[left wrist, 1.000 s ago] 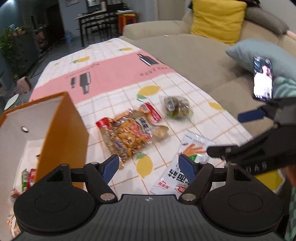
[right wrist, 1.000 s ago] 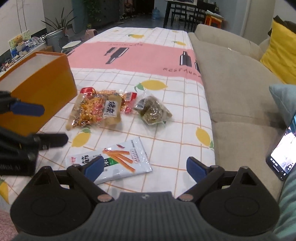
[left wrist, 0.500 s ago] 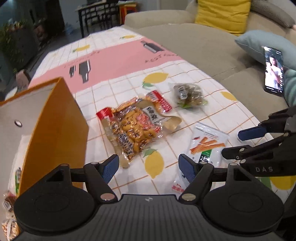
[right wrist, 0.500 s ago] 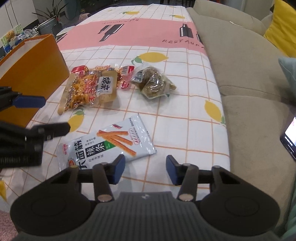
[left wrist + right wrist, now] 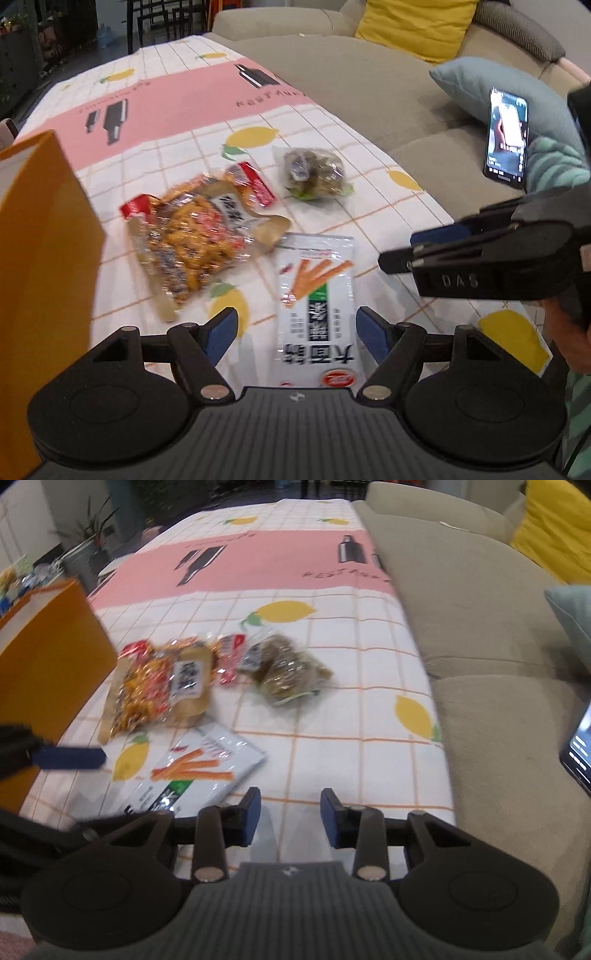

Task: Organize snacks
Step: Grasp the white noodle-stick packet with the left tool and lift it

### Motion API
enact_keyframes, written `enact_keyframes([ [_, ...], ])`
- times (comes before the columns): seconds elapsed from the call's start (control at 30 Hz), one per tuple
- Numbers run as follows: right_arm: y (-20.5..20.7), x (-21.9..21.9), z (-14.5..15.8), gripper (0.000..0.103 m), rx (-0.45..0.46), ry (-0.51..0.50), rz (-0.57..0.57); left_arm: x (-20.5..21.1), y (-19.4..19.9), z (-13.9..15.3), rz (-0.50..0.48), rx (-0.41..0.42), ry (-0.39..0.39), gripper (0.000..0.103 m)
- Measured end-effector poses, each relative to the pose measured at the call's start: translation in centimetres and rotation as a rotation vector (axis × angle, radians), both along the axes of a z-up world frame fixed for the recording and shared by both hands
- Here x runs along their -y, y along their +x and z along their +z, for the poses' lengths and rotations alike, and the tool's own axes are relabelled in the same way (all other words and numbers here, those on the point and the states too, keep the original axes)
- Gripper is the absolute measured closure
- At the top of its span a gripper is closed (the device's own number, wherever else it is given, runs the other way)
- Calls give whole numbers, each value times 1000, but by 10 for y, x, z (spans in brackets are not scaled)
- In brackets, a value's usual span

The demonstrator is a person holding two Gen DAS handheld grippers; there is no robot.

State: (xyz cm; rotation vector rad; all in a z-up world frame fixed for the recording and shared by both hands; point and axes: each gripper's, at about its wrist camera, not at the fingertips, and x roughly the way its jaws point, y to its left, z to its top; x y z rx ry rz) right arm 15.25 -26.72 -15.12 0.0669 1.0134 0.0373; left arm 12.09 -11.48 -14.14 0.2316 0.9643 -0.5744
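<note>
Three snack packs lie loose on the tablecloth [image 5: 177, 110], so we judge most of the sorting is left, presumably into the orange box [image 5: 48, 236] at nine o'clock of the left wrist view; its contents are not visible now.

Our left gripper [image 5: 297, 332] hovers with its fingers wide, the white carrot-stick pouch [image 5: 317, 295] flat and glossy between them but not pinched. Our right gripper [image 5: 290, 818] has just been narrowing its jaws; they stand partly closed over bare cloth, holding nothing, with that pouch [image 5: 207, 768] at ten o'clock of it.

At eleven o'clock of the pouch lies the crinkly clear bag of orange bits [image 5: 195, 243], lumpy and shiny. At one o'clock sits the small clear bag of brown pieces [image 5: 314, 173], rounded and wrinkled. The cloth looks soft, with printed grid and lemons.
</note>
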Motion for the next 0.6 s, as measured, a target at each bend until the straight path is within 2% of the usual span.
enact_keyframes([
  [0.2, 0, 3, -1, 69, -5, 28, -11, 24, -4, -14, -16, 12, 71, 20],
  [0.4, 1, 2, -2, 69, -6, 30, 1, 29, -4, -16, 20, 27, 80, 21],
  [0.47, 1, 3, -4, 68, -11, 32, 0, 29, -5, -16, 29, 27, 67, 25],
  [0.53, 1, 3, -4, 68, -14, 33, 0, 29, -6, -15, 30, 30, 59, 37],
  [0.6, 1, 3, -5, 68, -14, 31, 2, 28, -6, -14, 29, 31, 56, 43],
])
